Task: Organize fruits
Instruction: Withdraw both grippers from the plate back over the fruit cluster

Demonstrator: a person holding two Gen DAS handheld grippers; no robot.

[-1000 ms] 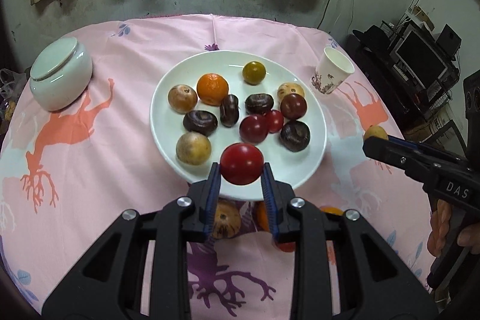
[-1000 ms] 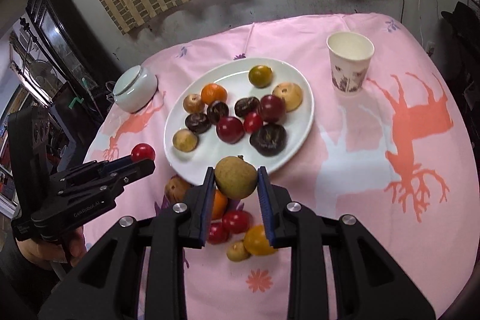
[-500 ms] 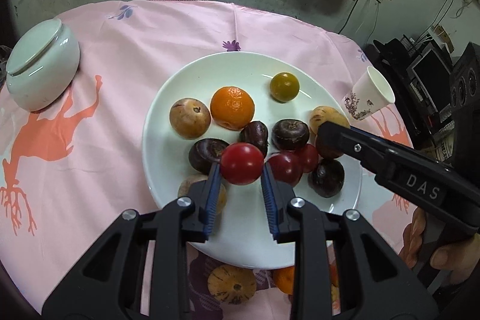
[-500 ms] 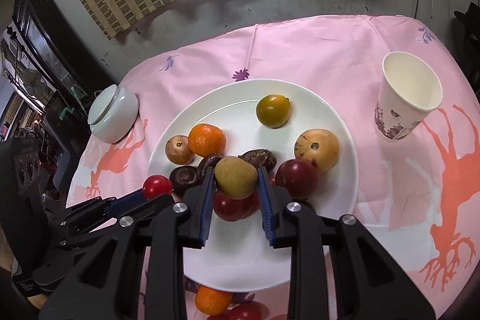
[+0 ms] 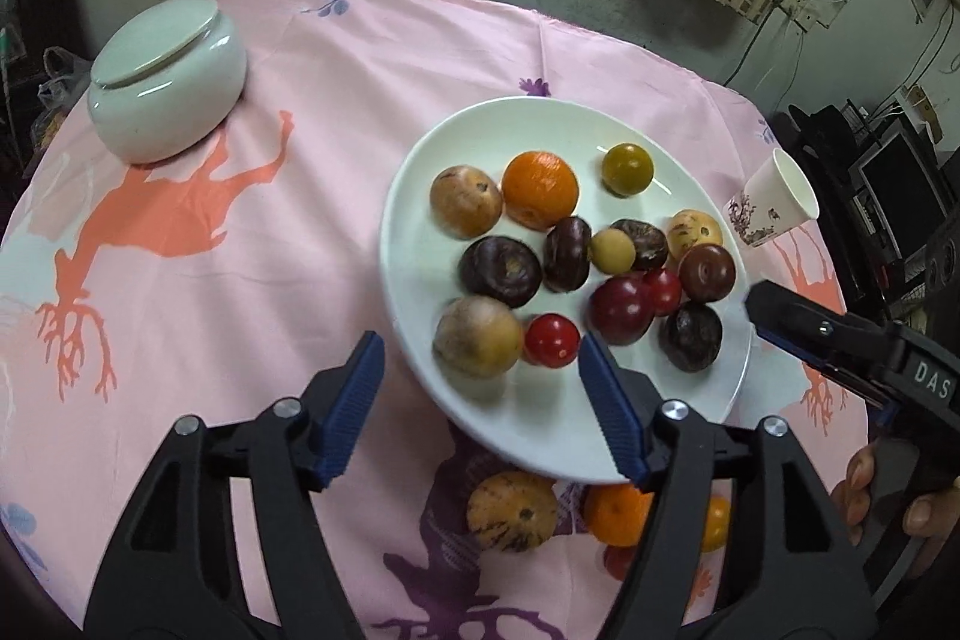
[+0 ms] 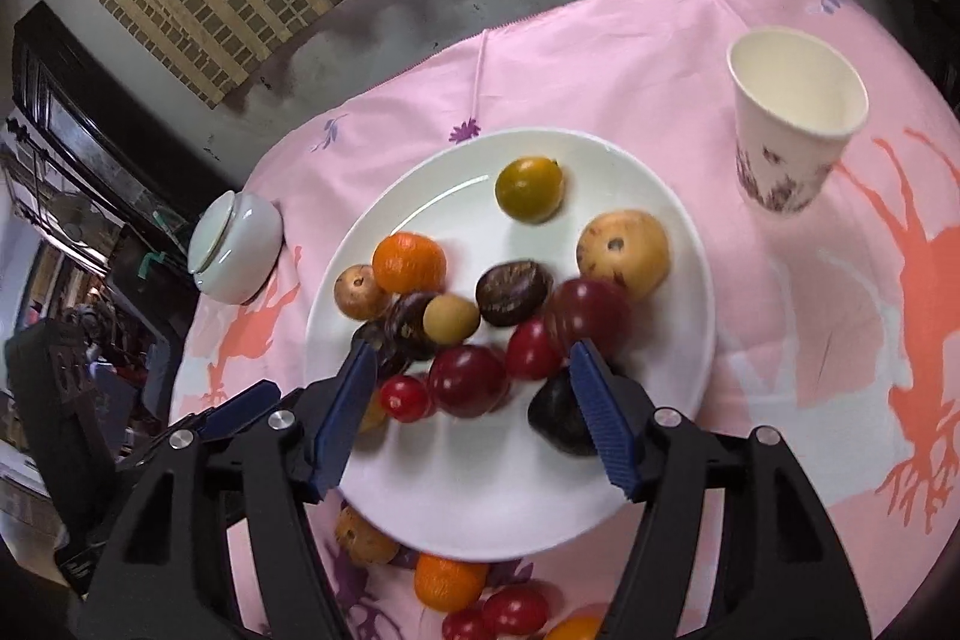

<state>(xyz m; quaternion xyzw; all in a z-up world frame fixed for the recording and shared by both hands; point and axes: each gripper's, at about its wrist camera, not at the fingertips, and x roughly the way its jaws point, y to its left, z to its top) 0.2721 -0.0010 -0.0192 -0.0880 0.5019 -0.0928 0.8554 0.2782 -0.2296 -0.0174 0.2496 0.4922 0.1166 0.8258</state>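
Note:
A white plate [image 5: 414, 172] [image 6: 480, 478] on the pink cloth holds several fruits: oranges, dark plums, red and tan ones. My left gripper [image 5: 478, 346] hovers over the plate's near rim, jaws opening, pads touching nothing. A small red tomato [image 5: 552, 340] [image 6: 405, 397] lies free on the plate just inside its right finger, beside a tan fruit [image 5: 477, 343]. My right gripper [image 6: 471, 358] is over the fruit pile, jaws opening and holding nothing. A small tan fruit [image 6: 451, 319] [image 5: 612, 250] rests among the dark plums beyond its tips.
A lidded white jar [image 5: 165, 82] [image 6: 234, 250] stands at the far left and a paper cup [image 5: 774, 202] [image 6: 792, 118] at the right. Several loose fruits [image 5: 510, 511] [image 6: 447, 583] lie on the cloth by the plate's near edge. Dark furniture surrounds the table.
Both grippers moved forward and down over the plate and opened. The red tomato left the left gripper and the tan fruit left the right one; both now lie on the plate.

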